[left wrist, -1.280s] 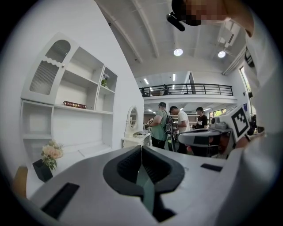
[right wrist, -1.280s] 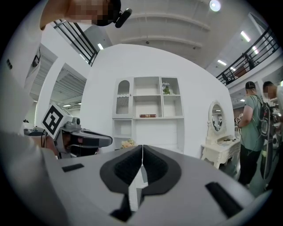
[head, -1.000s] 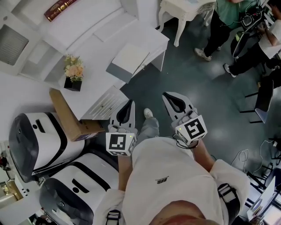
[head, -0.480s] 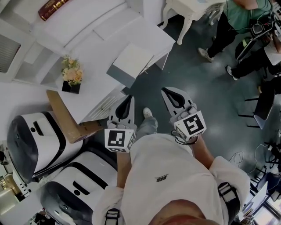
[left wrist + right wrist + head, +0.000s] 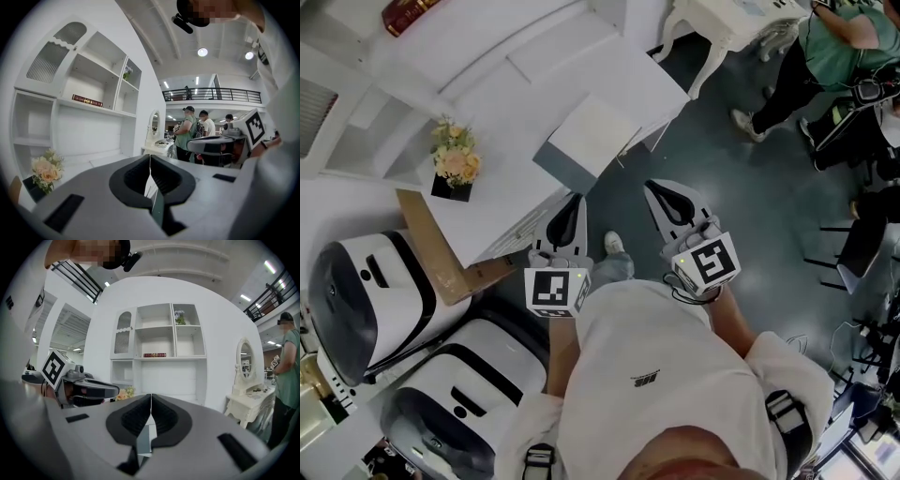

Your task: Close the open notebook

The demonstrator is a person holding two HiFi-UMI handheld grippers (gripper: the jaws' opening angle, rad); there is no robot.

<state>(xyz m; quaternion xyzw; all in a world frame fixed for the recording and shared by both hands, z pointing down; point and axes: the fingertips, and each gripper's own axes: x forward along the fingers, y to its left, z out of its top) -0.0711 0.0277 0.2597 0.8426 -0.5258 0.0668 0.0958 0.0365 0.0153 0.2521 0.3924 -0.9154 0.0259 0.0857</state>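
In the head view a notebook with a white face and a grey side lies on the white desk, near its front corner. My left gripper hangs shut in the air just off the desk's front edge, below the notebook and apart from it. To its right, over the dark floor, my right gripper is also shut, with nothing held. In the left gripper view the left gripper has its jaws pressed together; the right gripper shows the same in the right gripper view.
A pot of flowers stands on the desk's left part. A cardboard sheet leans by the desk, beside two white-and-black machines. A red book lies on the shelf. A white dressing table and people stand at right.
The desk and notebook have slid slightly right and down in the head view as the person moves. Both grippers stay shut and keep nearly the same pose.
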